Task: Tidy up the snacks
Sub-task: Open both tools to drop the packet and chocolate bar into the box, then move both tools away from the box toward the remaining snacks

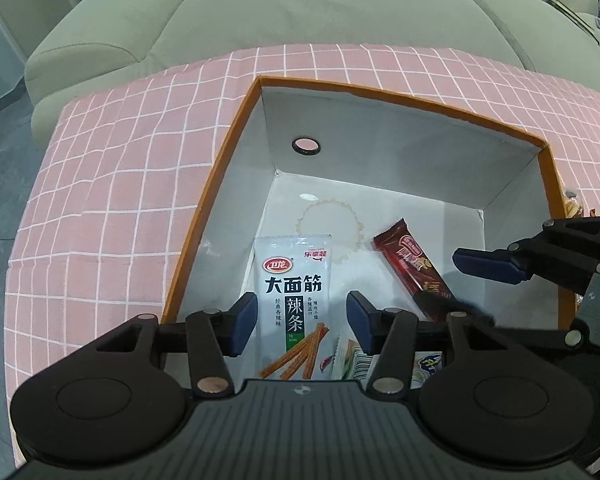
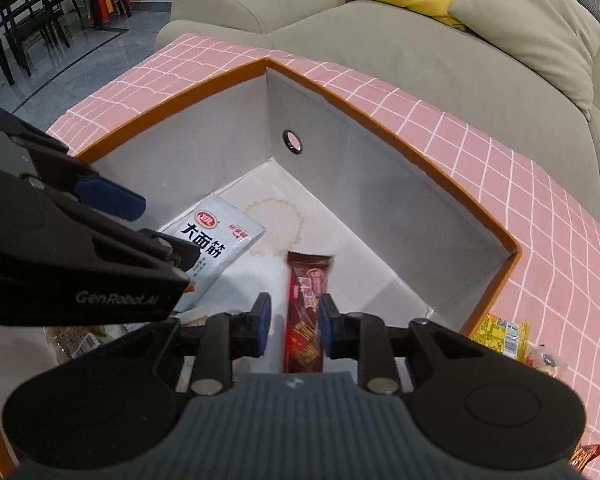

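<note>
Pointing steeply down into an orange-rimmed box (image 1: 236, 132) with grey inner walls, which sits on a table under a pink checked cloth (image 1: 112, 168). Left gripper (image 1: 302, 322), bottom centre of the left wrist view: jaws parted, blue pads clear of the white spicy-strip packet (image 1: 290, 280) that lies flat on the box floor between them. Right gripper (image 2: 294, 328), bottom centre of the right wrist view: jaws parted either side of the brown wafer bar (image 2: 306, 308); the far pad stands close to the wrapper, contact not certain, near pad apart. Bar lies on the box floor just right of the white packet. More wrappers (image 1: 352, 360) show at the near end of the box, partly hidden. Outside the box, lower right of the right wrist view, a yellow packet (image 2: 500, 332) on the cloth. Grey-green sofa (image 1: 300, 16) beyond.
</note>
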`<action>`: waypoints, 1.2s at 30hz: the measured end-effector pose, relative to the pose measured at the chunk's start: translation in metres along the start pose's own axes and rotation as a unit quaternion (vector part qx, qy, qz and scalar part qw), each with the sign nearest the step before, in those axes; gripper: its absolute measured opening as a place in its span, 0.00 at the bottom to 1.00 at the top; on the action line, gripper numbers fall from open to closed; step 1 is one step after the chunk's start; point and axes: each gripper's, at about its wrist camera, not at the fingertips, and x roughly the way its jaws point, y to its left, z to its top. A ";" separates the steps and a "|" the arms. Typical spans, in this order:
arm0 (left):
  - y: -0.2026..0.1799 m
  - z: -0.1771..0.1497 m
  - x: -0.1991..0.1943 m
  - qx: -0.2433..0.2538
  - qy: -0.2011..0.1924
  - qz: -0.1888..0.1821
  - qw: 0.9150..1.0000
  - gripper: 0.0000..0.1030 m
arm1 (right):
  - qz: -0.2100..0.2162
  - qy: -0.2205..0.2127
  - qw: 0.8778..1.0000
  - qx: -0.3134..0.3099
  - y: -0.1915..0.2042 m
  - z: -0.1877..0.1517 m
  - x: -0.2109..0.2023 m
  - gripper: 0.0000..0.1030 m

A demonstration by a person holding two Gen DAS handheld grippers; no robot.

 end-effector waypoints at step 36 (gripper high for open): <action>-0.056 -0.062 -0.133 -0.065 -0.190 -0.023 0.979 0.69 | -0.042 -0.141 0.977 0.156 -0.047 -0.082 -0.156 0.63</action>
